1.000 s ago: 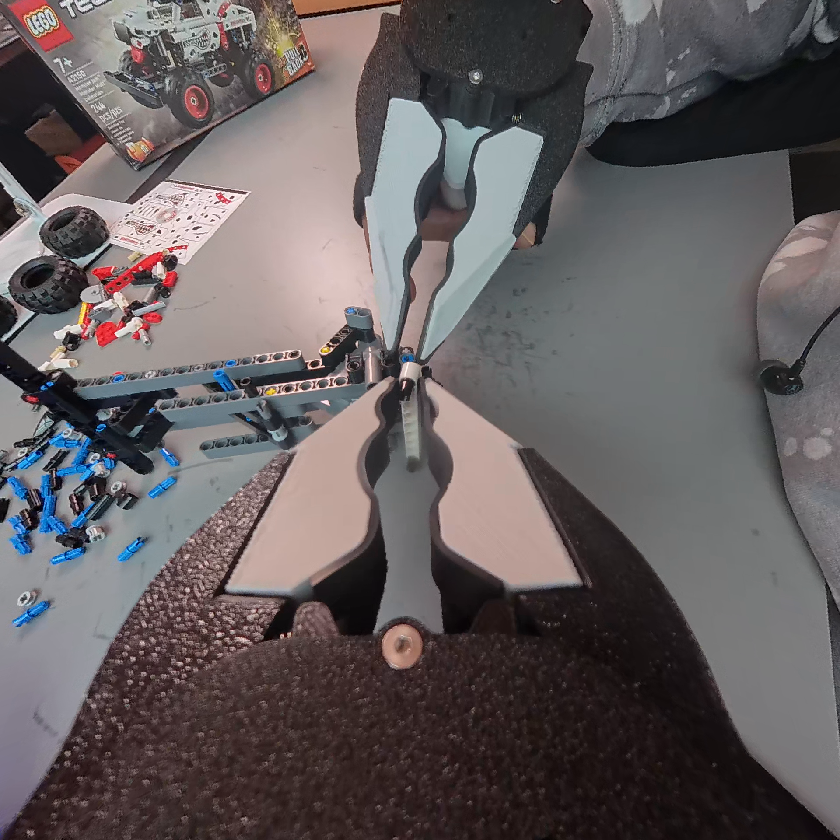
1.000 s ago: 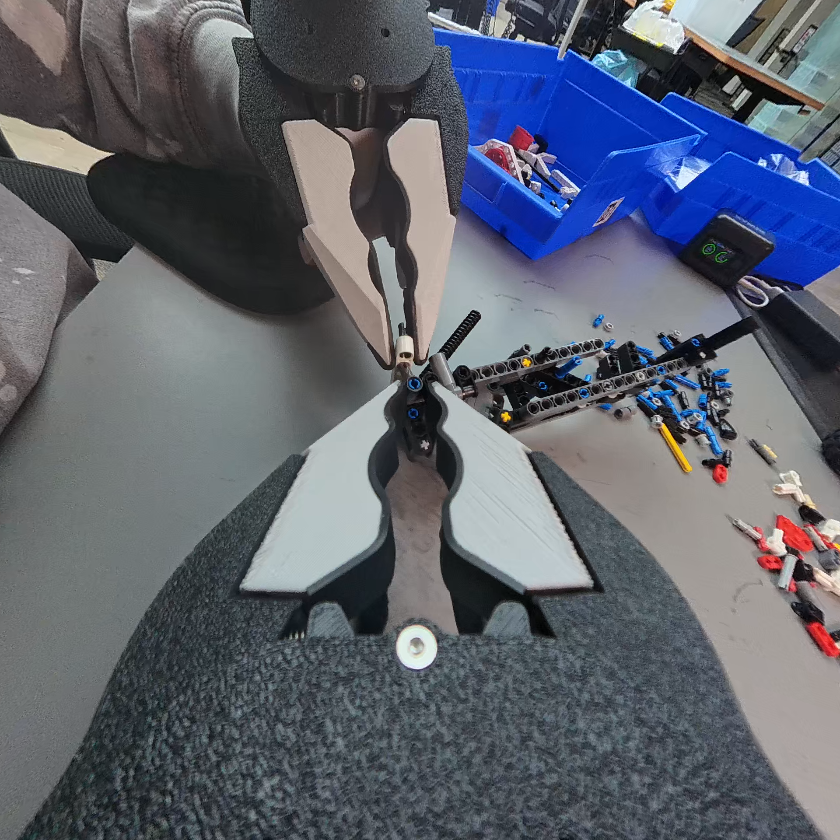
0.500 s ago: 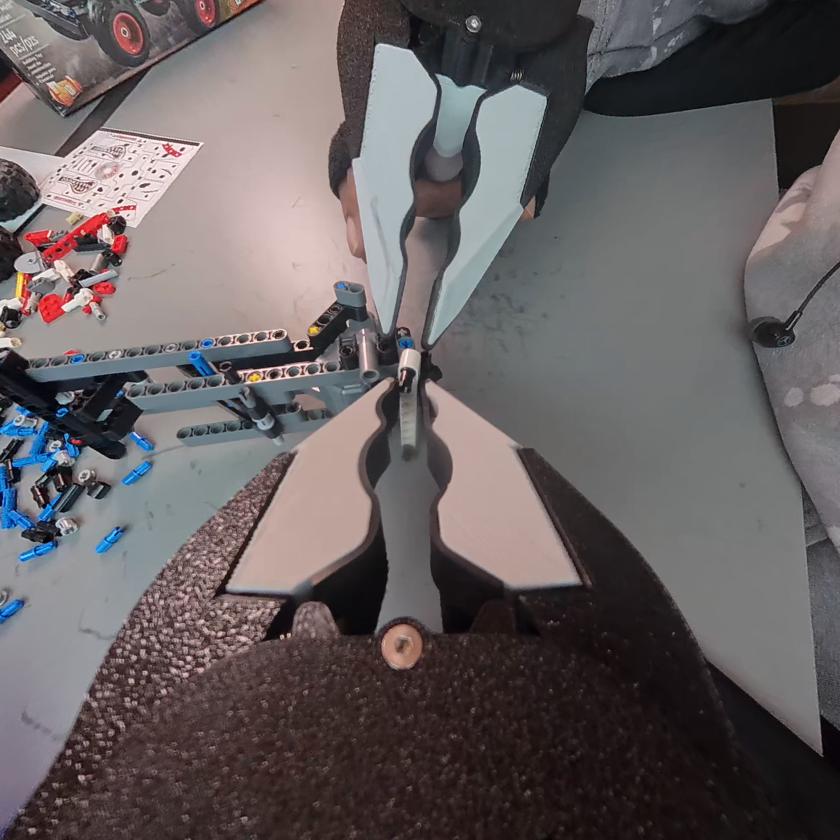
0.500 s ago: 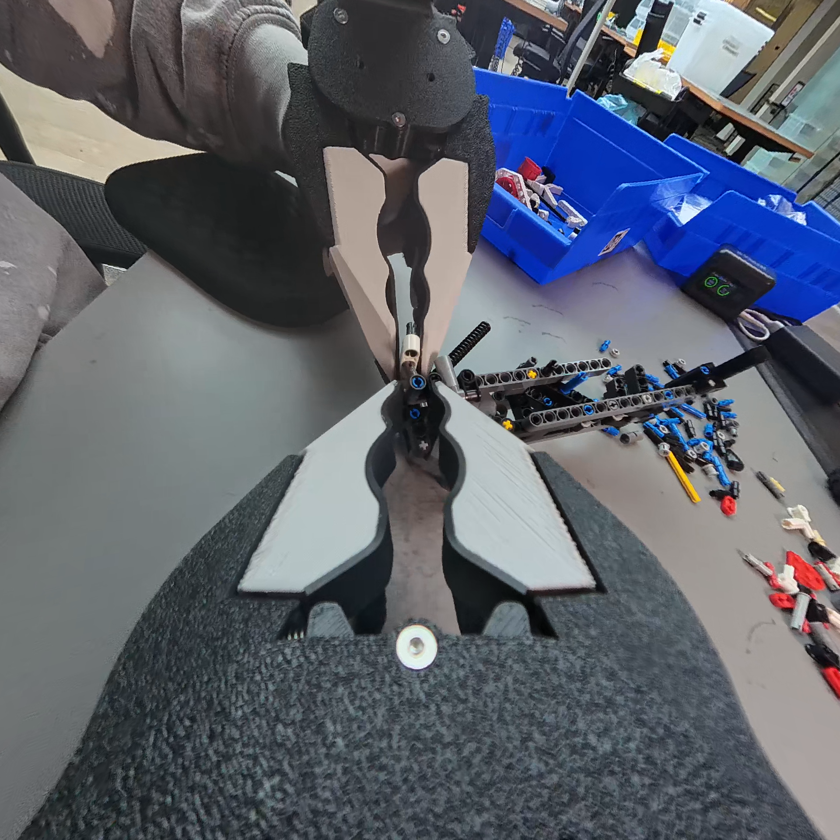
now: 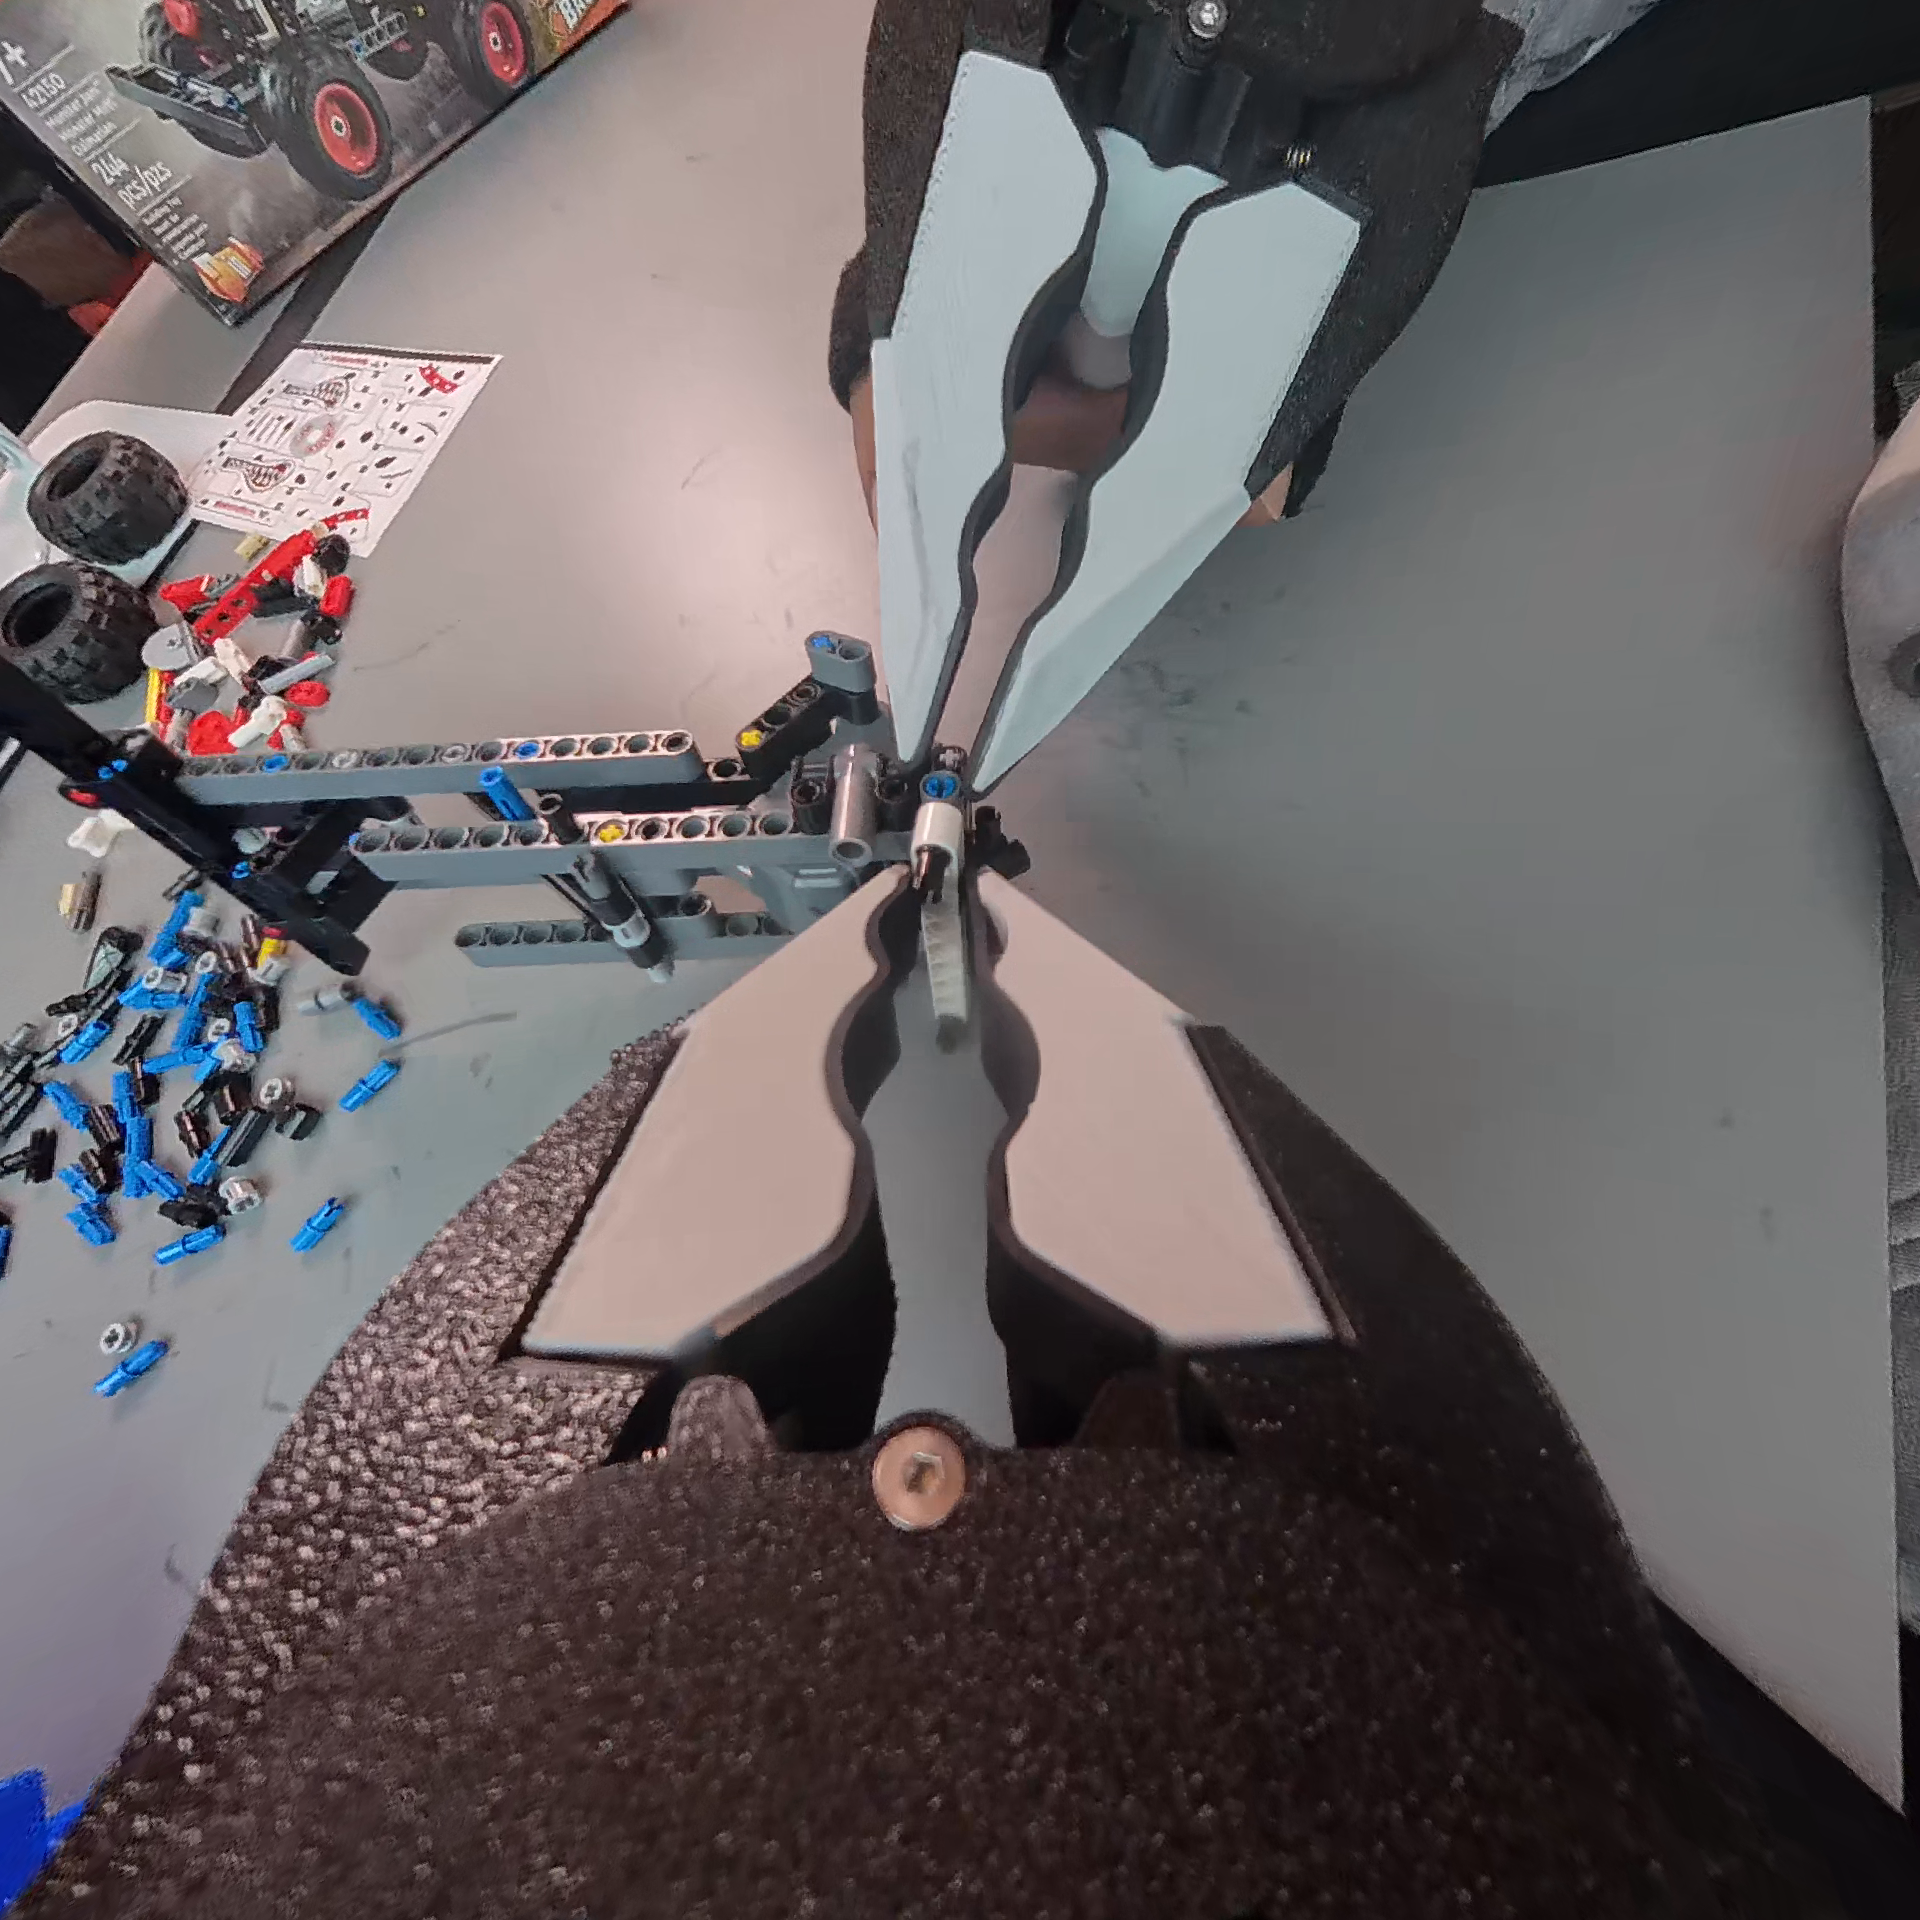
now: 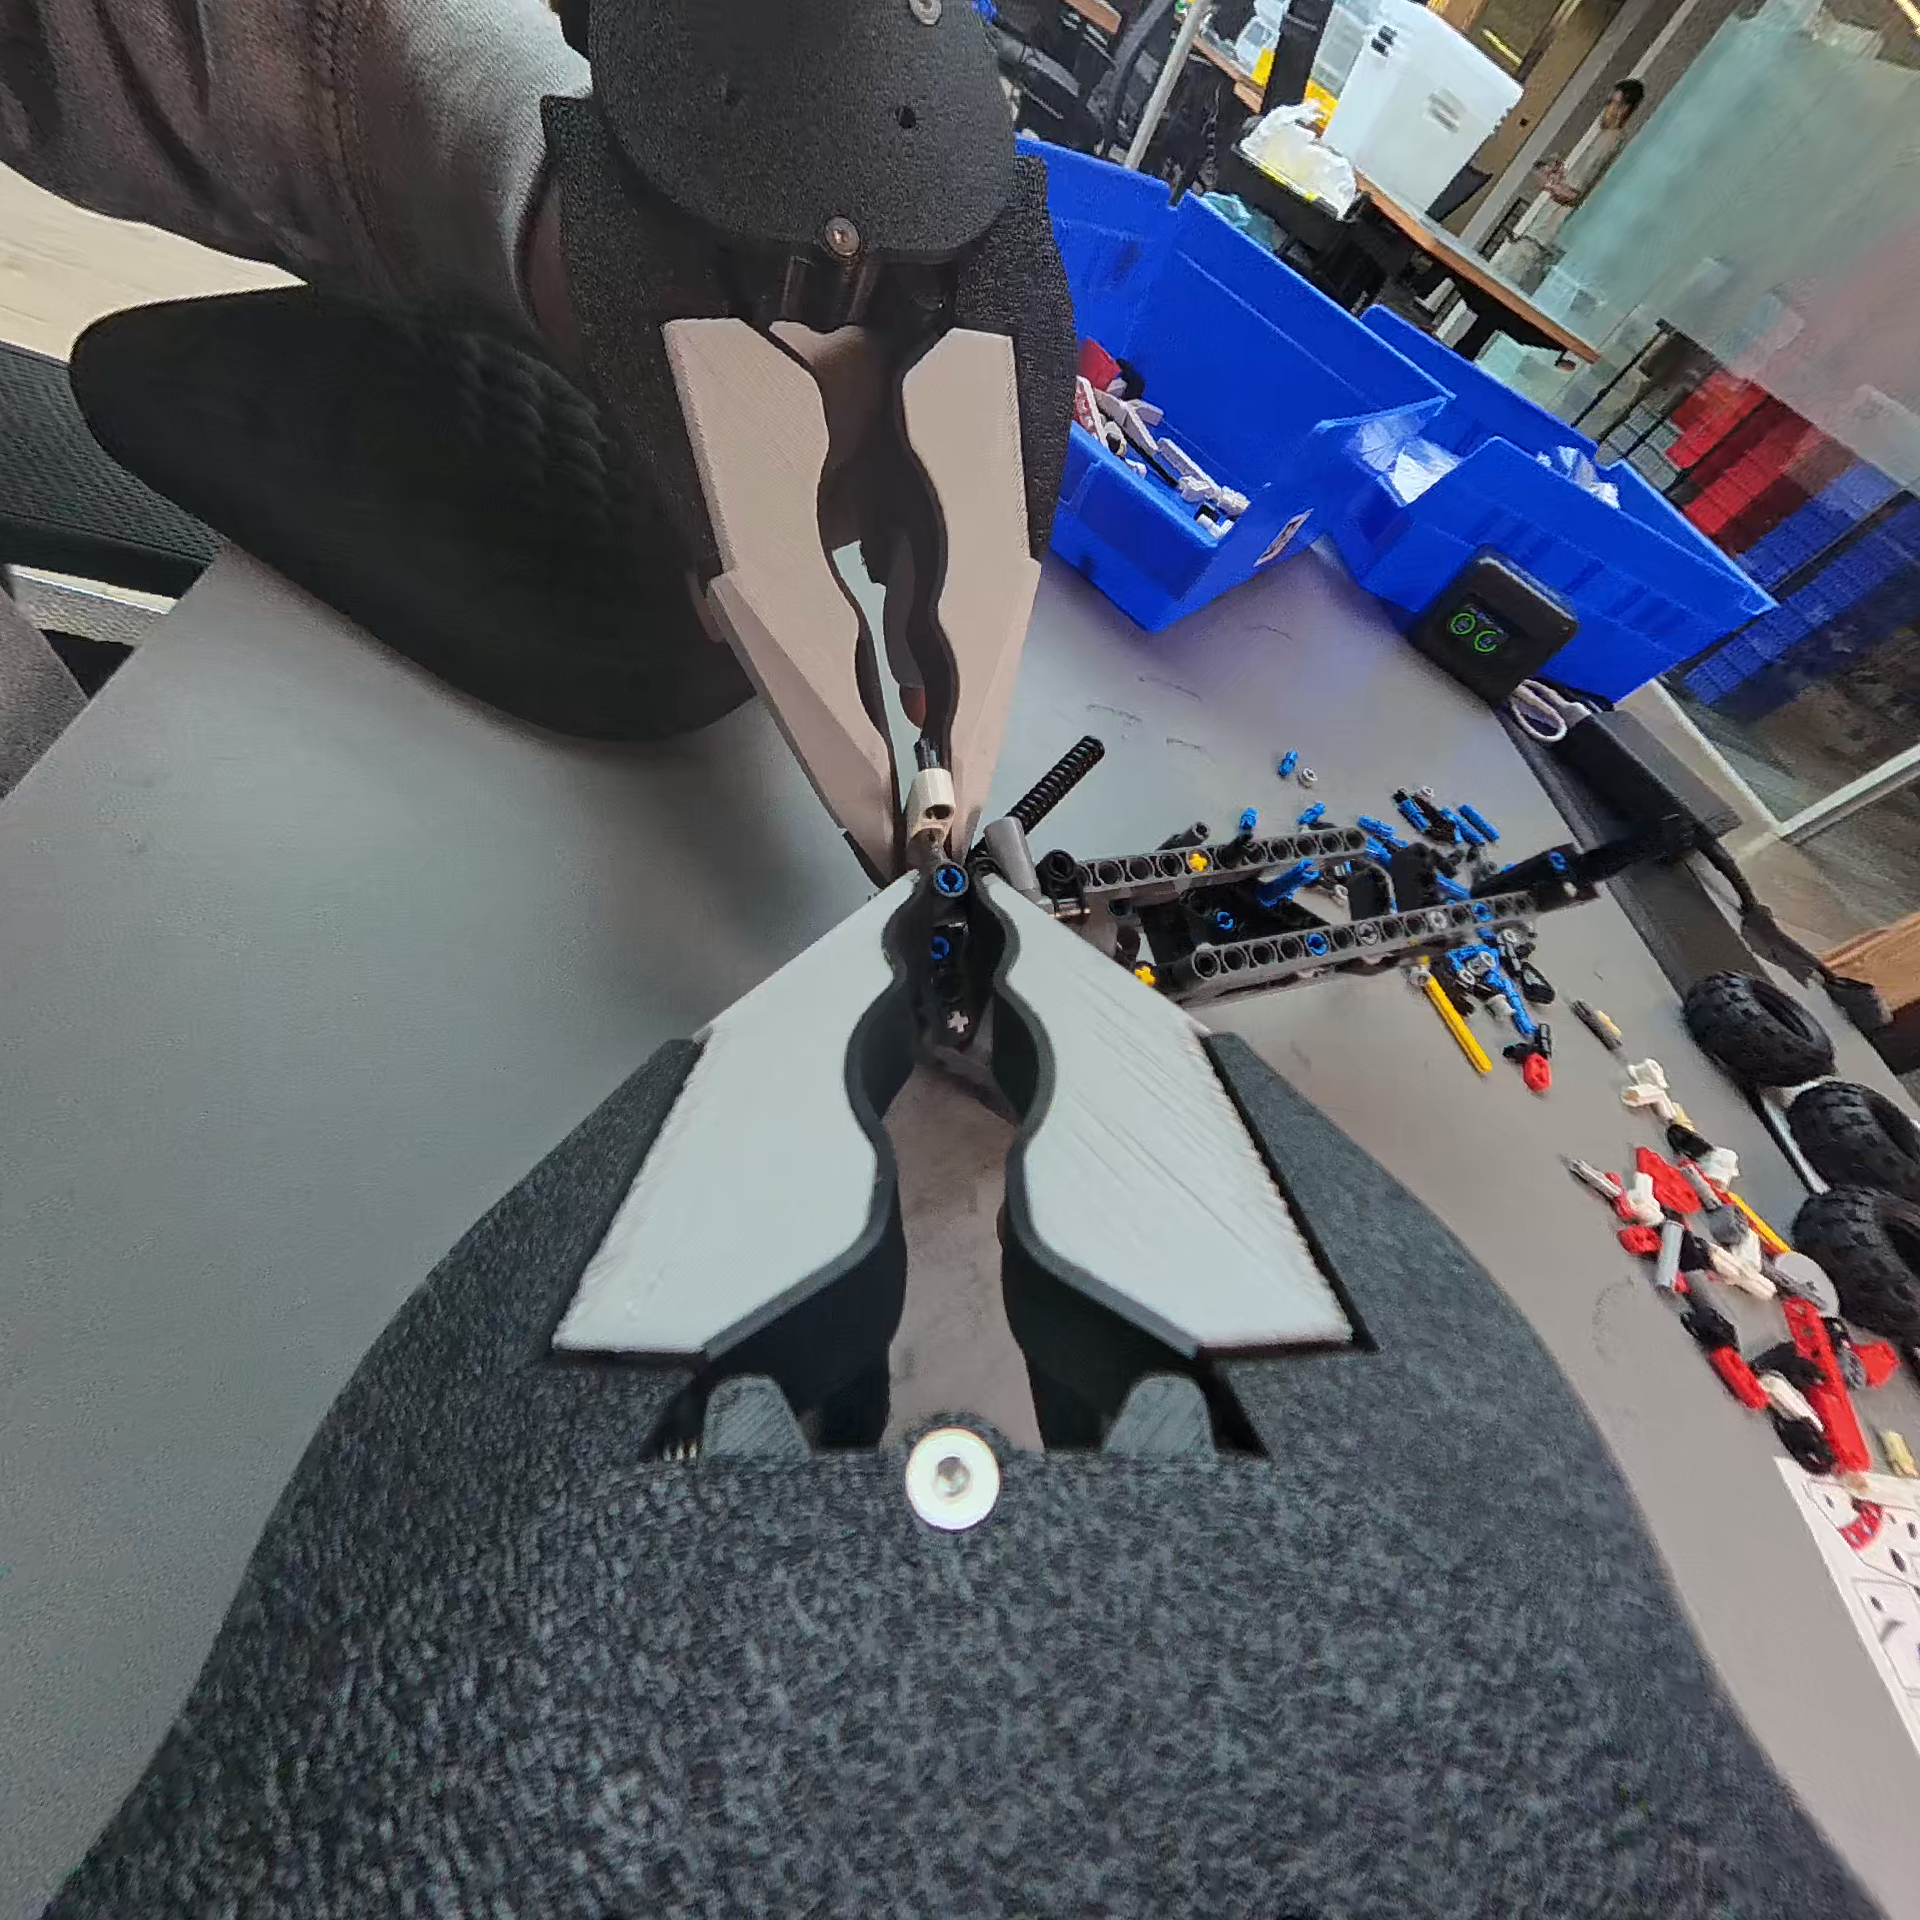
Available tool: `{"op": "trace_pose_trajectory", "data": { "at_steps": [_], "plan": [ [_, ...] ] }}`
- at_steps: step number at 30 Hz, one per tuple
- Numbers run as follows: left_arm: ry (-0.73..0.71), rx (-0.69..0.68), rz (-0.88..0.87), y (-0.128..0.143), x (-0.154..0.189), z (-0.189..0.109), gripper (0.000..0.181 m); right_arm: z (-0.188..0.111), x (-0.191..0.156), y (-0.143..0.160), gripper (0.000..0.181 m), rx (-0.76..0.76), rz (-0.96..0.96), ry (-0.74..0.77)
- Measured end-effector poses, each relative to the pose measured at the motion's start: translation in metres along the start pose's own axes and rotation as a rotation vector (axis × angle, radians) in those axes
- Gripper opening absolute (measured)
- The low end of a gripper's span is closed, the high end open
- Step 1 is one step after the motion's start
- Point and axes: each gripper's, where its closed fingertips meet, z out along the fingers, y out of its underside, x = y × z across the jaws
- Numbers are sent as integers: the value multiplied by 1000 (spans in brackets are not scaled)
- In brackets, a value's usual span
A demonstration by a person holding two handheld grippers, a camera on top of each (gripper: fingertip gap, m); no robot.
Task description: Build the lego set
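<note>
While both tips met over the grey table (image 5: 1455, 831):
L gripper (image 5: 943, 883): pinched a pale axle piece (image 5: 948, 966).
R gripper (image 6: 948, 894): clamped the chassis frame's (image 5: 582, 821) black end.
Frame: on table, beside loose blue pins (image 5: 156, 1091).

Long grey-and-black lego frame (image 5: 540, 831) flat on the table, blue pins, one end pinched between gripper fingers.

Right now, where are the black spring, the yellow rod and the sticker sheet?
black spring (image 6: 1060, 777), right wrist view, middle of its coil.
yellow rod (image 6: 1457, 1024), right wrist view, mid-length.
sticker sheet (image 5: 348, 436), left wrist view, centre of the paper.
</note>
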Motion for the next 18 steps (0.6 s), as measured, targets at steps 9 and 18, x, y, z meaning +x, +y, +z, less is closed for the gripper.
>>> {"op": "trace_pose_trajectory", "data": {
  "at_steps": [9,18],
  "plan": [
    [66,47,83,-14,22,10,9,-22,-14,3,3,-41,66,40],
    [196,102,218,-30,35,27,9,-49,-20,10,3,-52,134,18]
  ]
}}
